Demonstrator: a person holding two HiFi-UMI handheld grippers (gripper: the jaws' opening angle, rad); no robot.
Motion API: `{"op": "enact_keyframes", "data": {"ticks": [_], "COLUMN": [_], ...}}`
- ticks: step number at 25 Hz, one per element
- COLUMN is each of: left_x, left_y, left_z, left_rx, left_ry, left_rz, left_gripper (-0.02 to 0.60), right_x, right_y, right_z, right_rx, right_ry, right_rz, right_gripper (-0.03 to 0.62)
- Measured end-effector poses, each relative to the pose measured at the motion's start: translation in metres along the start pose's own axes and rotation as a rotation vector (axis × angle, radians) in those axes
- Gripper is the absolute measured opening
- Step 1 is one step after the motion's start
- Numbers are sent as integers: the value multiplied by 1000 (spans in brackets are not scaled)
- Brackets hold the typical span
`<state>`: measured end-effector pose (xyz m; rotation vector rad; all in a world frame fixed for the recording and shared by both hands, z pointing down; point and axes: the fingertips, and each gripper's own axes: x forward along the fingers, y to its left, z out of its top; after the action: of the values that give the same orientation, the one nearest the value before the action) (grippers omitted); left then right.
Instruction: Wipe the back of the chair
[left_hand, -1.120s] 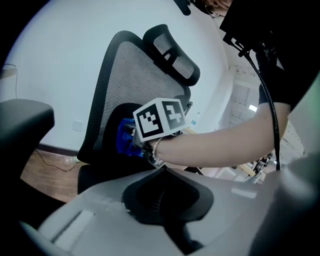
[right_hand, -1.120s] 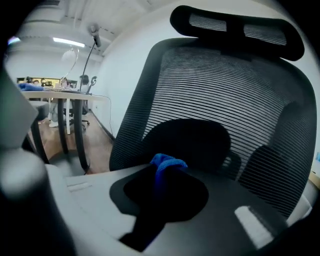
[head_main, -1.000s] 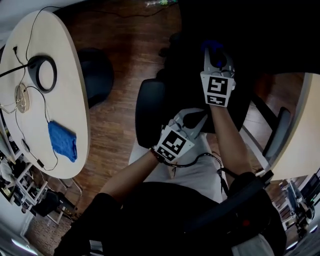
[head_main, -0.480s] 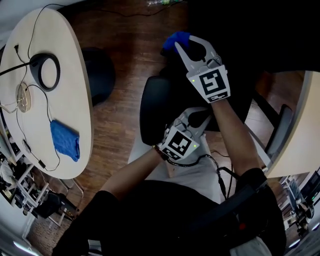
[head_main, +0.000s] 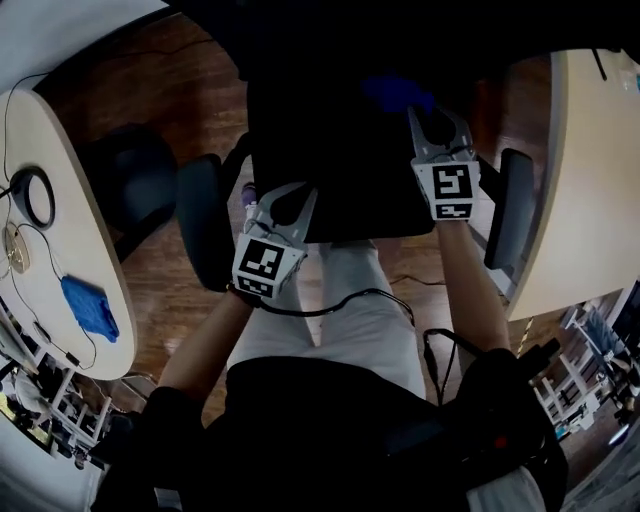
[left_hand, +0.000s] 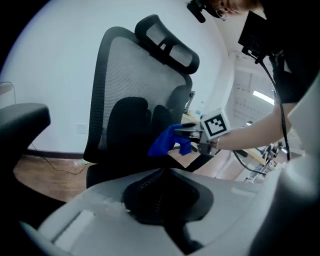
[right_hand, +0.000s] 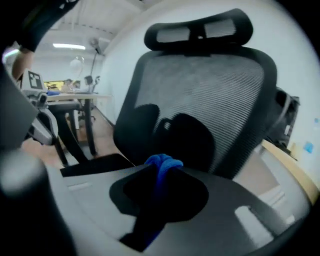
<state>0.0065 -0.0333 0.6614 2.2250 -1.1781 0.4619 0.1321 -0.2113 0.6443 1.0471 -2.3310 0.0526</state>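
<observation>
The chair's mesh backrest (right_hand: 210, 95) stands upright under its headrest (right_hand: 200, 30), its seat-side face turned to both grippers. A blue cloth (right_hand: 164, 161) is clenched between the jaws of the right gripper (head_main: 437, 120) and is held out low before the mesh. Whether contact with the mesh has been made cannot be told. The cloth is bunched at the jaw tips, probably so that a soft pad rather than hard plastic is offered to the surface.

The left gripper (head_main: 288, 200) is held lower, near the seat's front edge beside one armrest (head_main: 205, 230). Its jaws are drawn together with nothing seen between them. It is judged to be kept out of the wiping path, or ready to steady the chair.

A second blue cloth (head_main: 88, 307) is left lying on the oval table (head_main: 70, 250) at the left, well apart from the chair, near a ring-shaped device (head_main: 30, 197) and its cables. No container is seen; the shelf clutter at the lower left is too small to be told.
</observation>
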Motion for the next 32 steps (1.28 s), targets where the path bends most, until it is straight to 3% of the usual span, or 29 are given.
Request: {"op": "enact_keyframes", "data": {"ticks": [3, 8, 10, 16, 22, 27, 32], "left_x": [14, 34, 38, 23, 0, -17, -47], "left_y": [-2, -9, -12, -12, -7, -4, -1], "left_z": [0, 11, 17, 21, 25, 49, 78], "left_rx": [-40, -95, -116, -138, -137, -152, -148], "left_ry": [7, -24, -41, -67, -126, -208, -284], "left_rz": [42, 96, 107, 148, 152, 125, 88], "left_gripper": [5, 5, 5, 5, 6, 5, 5], "right_x": [-24, -3, 16, 41, 68, 110, 141], "right_y": [-52, -96, -107, -113, -73, 9, 61], "right_z": [-63, -118, -131, -130, -95, -35, -14], "right_rx": [102, 264, 291, 222, 75, -84, -55], "right_ry": [118, 207, 223, 226, 169, 108, 120], "right_rz": [-159, -292, -308, -296, -191, 2, 76], "right_gripper": [48, 48, 48, 48, 48, 48, 48]}}
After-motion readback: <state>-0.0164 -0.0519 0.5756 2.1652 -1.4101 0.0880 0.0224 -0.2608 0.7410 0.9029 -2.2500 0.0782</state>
